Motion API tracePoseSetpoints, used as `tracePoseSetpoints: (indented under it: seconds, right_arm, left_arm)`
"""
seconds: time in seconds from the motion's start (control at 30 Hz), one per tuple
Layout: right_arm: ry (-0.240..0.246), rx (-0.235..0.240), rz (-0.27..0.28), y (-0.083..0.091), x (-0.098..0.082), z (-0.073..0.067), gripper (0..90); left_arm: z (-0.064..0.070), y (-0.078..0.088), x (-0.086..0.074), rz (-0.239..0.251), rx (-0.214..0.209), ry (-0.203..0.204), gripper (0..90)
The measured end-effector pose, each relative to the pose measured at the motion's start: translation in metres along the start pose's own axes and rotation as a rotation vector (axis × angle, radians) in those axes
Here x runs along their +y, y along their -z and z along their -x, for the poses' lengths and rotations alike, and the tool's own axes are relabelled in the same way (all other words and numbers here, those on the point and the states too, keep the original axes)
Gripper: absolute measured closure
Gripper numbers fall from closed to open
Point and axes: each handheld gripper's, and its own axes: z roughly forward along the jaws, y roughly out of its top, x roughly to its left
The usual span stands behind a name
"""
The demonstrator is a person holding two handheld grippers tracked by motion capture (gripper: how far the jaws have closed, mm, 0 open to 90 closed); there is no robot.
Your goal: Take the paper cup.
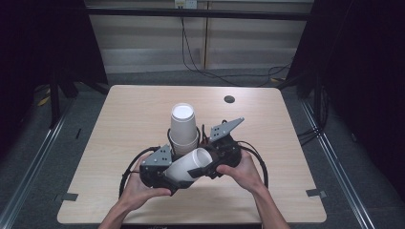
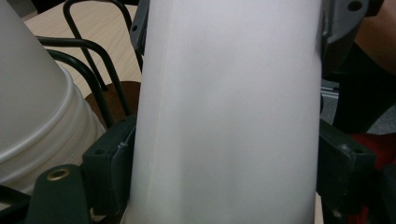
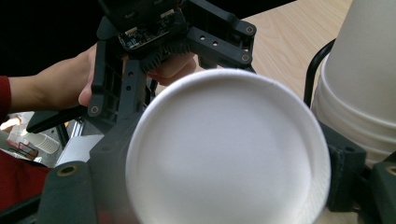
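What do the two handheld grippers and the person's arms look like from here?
Both the left gripper and the right gripper are black, blocky bodies, each topped by a grey three-cornered plate dotted with small holes. A black cable loops out from each. The jaws are matte black with screw holes. The forearms are bare in the high view; a red sleeve shows in the right gripper view.

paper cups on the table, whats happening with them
A person holds one white paper cup on its side above the near part of the table, gripped between two handheld grippers. The left gripper clamps one end, the right gripper the other. Just behind stands an upside-down stack of cups in a black wire holder.
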Motion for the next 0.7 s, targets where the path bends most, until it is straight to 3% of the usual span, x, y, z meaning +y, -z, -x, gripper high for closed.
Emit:
tracePoseSetpoints:
  seconds: [0.1,0.3,0.5,0.7]
  right_arm:
    - [0.002,-0.013,0.003,0.0,-0.001,0.0,16.0]
    - [-0.001,-0.001,-0.007,0.003,-0.003,0.0,14.3]
    - [0.005,-0.032,-0.011,0.012,-0.007,0.001,13.9]
    - [0.022,-0.03,-0.024,0.015,-0.008,0.001,14.0]
  left_arm:
    - [0.001,-0.001,0.0,-0.018,-0.003,-0.004,20.1]
    - [0.001,0.001,-0.001,-0.031,-0.001,0.005,20.1]
    - [-0.002,0.005,-0.003,-0.061,0.0,0.014,20.2]
    - [-0.002,0.009,-0.002,-0.09,0.01,0.01,20.4]
